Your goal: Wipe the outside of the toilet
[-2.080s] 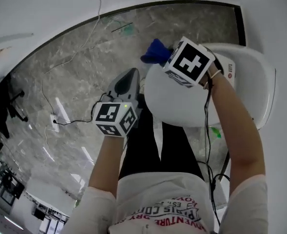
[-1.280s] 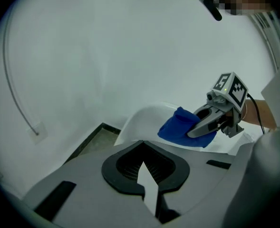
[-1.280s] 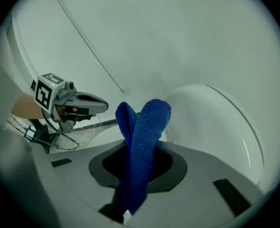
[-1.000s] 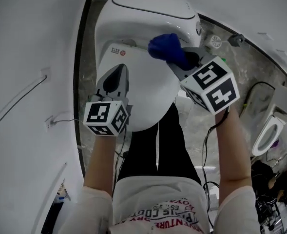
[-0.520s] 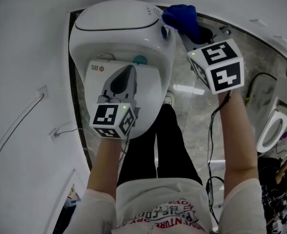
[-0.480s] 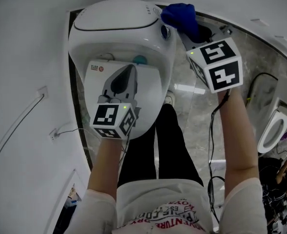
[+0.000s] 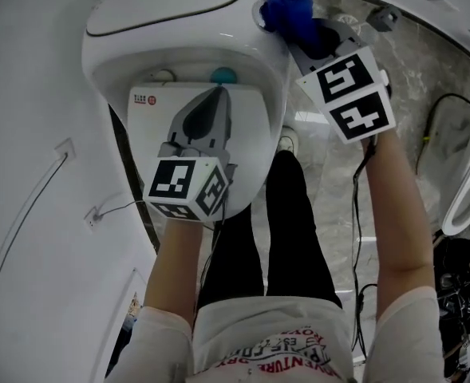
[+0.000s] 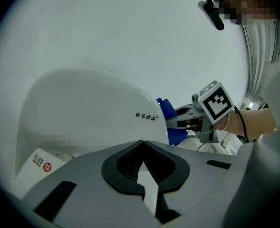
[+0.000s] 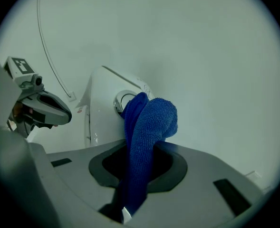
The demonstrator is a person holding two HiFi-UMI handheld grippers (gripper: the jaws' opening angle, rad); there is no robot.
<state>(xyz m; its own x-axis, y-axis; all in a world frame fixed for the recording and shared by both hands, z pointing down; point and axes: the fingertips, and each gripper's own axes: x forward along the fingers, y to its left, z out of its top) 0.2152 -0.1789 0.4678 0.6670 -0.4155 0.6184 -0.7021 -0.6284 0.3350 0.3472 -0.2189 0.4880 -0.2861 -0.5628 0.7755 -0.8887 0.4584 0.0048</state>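
A white toilet fills the top of the head view, lid down. My right gripper is shut on a blue cloth, and the cloth presses against the toilet's right side at a round chrome knob. In the right gripper view the blue cloth hangs between the jaws and covers part of the knob. My left gripper is shut and empty, held over the lid. The left gripper view shows the toilet, the cloth and the right gripper beyond it.
A white wall with a cable and a socket runs along the left. Grey marble floor lies to the right, with another toilet at the right edge. The person's legs stand just before the bowl.
The right gripper carried the cloth from the back of the lid to the toilet's right side at the knob. The left gripper stayed shut over the lid.
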